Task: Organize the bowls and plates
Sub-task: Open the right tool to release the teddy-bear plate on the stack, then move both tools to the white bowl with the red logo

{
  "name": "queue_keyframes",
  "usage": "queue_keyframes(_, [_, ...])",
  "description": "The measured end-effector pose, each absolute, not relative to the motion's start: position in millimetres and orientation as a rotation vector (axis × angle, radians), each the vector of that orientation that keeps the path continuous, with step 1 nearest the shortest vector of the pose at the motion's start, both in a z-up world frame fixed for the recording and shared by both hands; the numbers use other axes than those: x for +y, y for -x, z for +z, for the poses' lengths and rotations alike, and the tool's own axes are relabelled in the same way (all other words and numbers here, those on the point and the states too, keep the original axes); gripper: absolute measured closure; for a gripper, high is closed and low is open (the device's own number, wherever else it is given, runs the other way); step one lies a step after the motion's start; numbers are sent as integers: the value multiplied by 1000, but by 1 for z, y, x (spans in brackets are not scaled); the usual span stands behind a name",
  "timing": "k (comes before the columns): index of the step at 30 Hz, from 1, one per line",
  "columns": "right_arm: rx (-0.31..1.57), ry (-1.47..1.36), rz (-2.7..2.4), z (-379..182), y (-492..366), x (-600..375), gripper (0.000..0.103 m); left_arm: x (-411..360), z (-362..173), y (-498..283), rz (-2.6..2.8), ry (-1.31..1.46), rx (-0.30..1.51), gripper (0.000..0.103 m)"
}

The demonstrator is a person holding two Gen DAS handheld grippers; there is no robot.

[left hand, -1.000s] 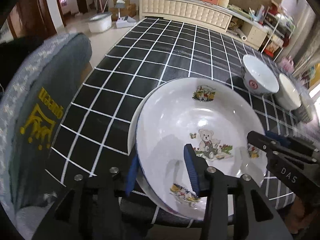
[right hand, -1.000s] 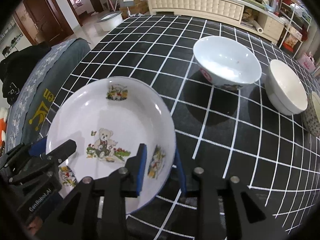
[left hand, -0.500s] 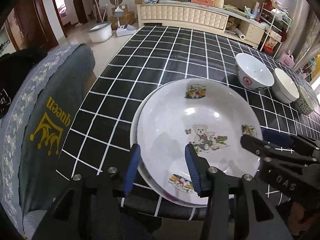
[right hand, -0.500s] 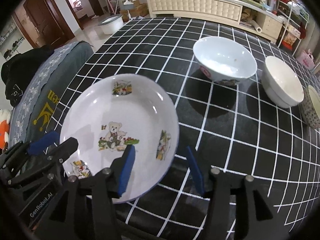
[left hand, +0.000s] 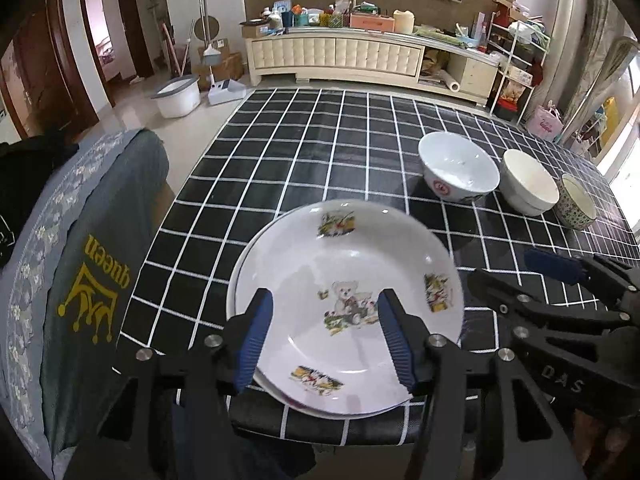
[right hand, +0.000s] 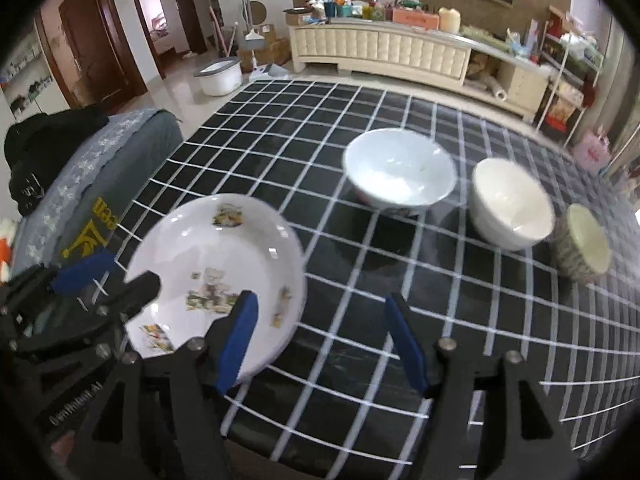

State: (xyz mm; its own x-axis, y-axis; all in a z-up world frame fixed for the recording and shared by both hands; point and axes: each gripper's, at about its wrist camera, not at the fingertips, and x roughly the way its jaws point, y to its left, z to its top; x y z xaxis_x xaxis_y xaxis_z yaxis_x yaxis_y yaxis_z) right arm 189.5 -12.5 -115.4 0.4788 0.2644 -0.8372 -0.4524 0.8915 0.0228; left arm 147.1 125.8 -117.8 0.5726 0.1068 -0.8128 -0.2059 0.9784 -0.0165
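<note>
While both grippers back off spread and empty, left gripper (left hand: 324,336) and right gripper (right hand: 324,340) jaws just opening, the bear plate (left hand: 348,304) sits stacked near the table's edge; next, approach the 3 bowls (right hand: 400,172) squarely.

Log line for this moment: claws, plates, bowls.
left claw: opening, empty | right claw: opening, empty | bear plate: stacked on second plate, near table edge | three bowls: unstacked, in a row

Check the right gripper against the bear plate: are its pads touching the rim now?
Apart. In the right wrist view the right gripper stands open, its jaws just opened wider, and the bear plate lies on the table with its rim clear of both pads.
</note>
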Motion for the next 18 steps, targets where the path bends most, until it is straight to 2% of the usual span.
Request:
queue_keyframes(4, [949,241,414,-107,-190,-25,24,116,-113,-153,153,91,935,51])
queue_keyframes(18, [958,146,353,-89,-223,-67,24,95,-94,-198,112,84,907,51])
